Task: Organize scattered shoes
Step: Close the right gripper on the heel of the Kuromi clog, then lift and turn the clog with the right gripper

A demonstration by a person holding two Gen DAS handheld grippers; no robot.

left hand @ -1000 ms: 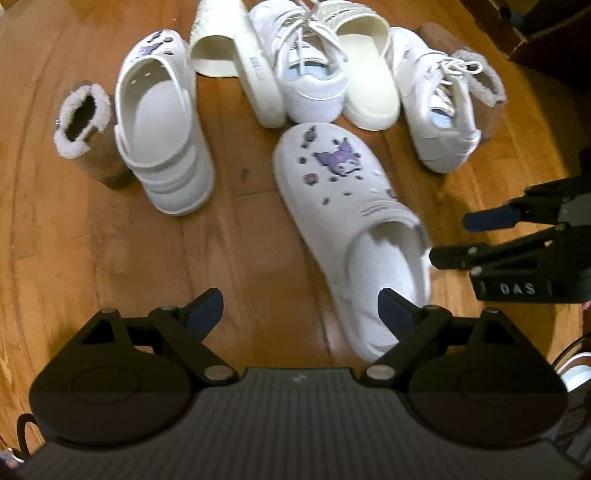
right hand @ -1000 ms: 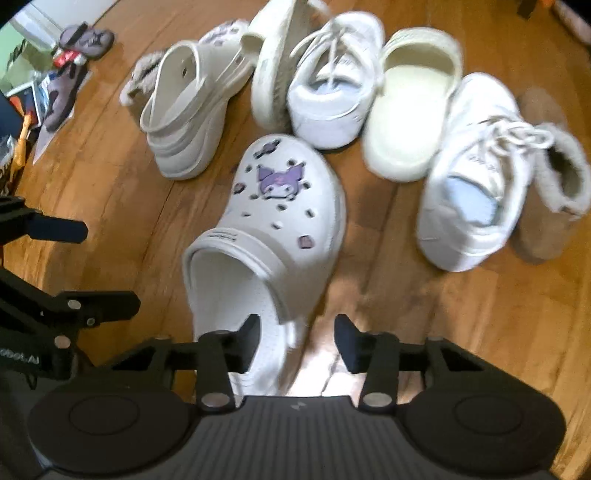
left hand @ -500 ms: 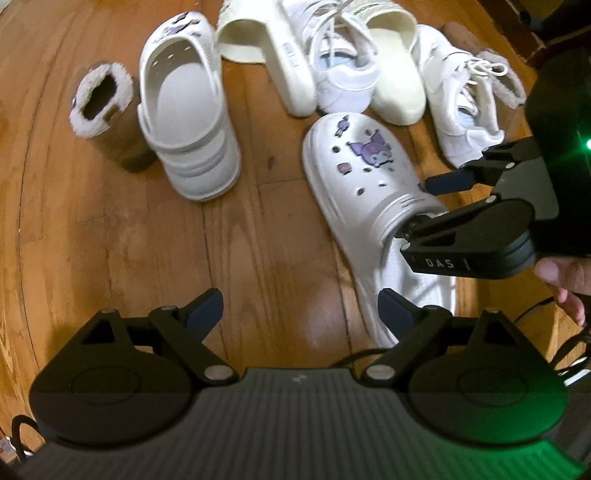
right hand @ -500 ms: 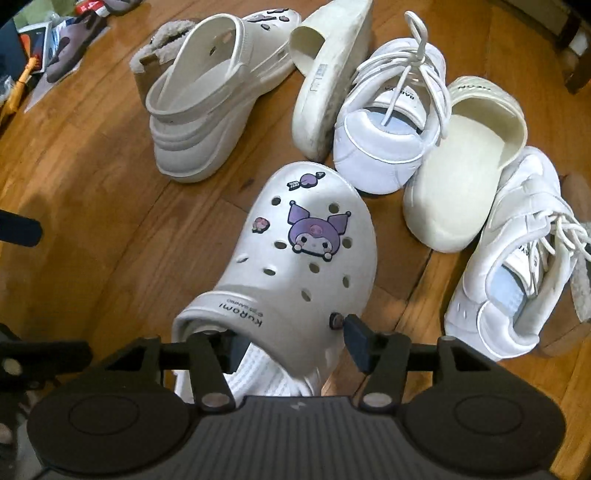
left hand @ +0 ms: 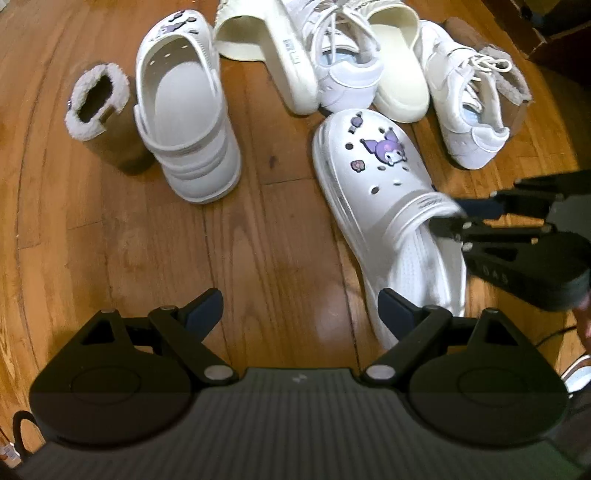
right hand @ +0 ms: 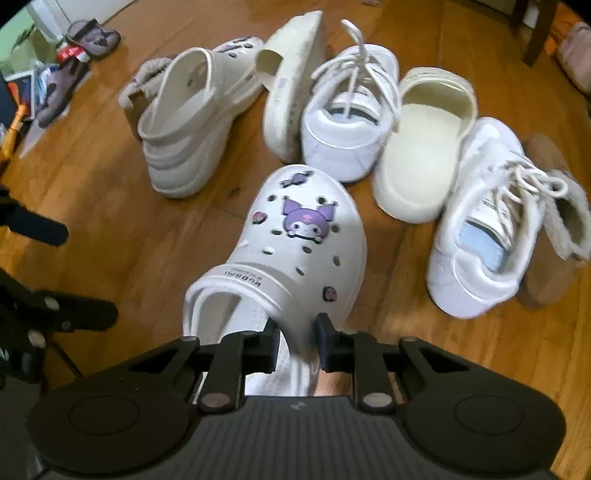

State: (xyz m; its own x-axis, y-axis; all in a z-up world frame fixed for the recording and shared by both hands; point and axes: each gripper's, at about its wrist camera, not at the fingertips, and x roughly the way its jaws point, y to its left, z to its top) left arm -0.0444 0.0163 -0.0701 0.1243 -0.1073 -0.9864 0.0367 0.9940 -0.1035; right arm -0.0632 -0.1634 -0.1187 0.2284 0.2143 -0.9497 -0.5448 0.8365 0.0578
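Note:
A white clog with a purple Kuromi charm (right hand: 295,251) lies on the wood floor, also in the left wrist view (left hand: 373,173). My right gripper (right hand: 296,341) is shut on the clog's right side wall near the strap; it shows from the side in the left wrist view (left hand: 448,218). My left gripper (left hand: 301,312) is open and empty, just left of the clog's heel. The matching white clog (left hand: 184,122) stands further left, also in the right wrist view (right hand: 192,122).
Behind lie two cream slides (right hand: 421,155) (right hand: 291,92), two white sneakers (right hand: 347,122) (right hand: 484,229) and two tan fleece boots (left hand: 107,118) (right hand: 557,236). Clutter and small dark shoes (right hand: 92,37) sit at far left. A chair leg (right hand: 535,33) stands at back right.
My right gripper has closed onto the Kuromi clog's side wall. The left gripper has shifted slightly and stays open.

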